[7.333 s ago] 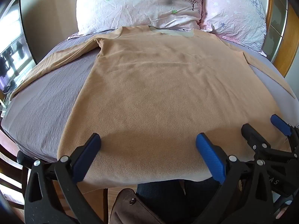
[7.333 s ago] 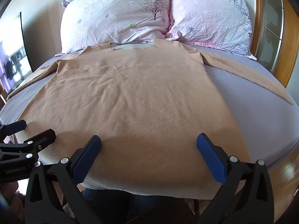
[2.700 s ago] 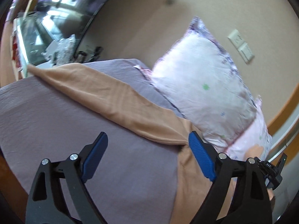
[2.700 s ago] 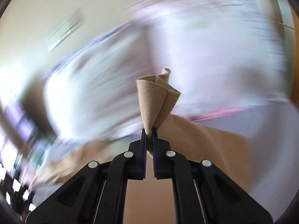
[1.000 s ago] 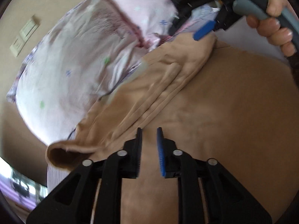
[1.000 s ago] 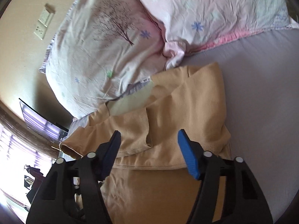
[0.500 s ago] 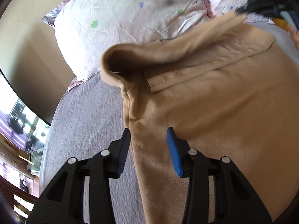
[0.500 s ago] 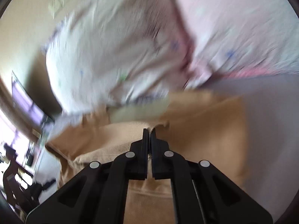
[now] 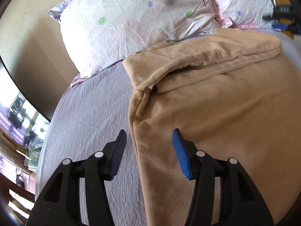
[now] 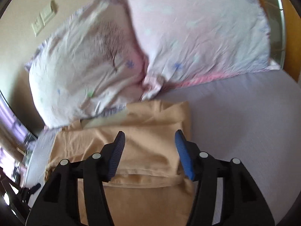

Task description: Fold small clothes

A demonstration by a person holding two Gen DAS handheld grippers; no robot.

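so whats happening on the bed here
A person with a handheld two-finger gripper in each hand is folding a tan fleece long-sleeved top spread on the grey-lilac bedsheet, below two pale floral pillows. Both sleeves are folded in across the chest near the collar. The left gripper is open, straddling the top's left side edge. The right gripper is open above the folded sleeves. Neither holds any cloth, and the body is not yet folded.

A bed [image 9: 90, 101] with a grey sheet is seen; two floral pillows [image 9: 135, 20] are laid against a beige wall [image 10: 24, 5].
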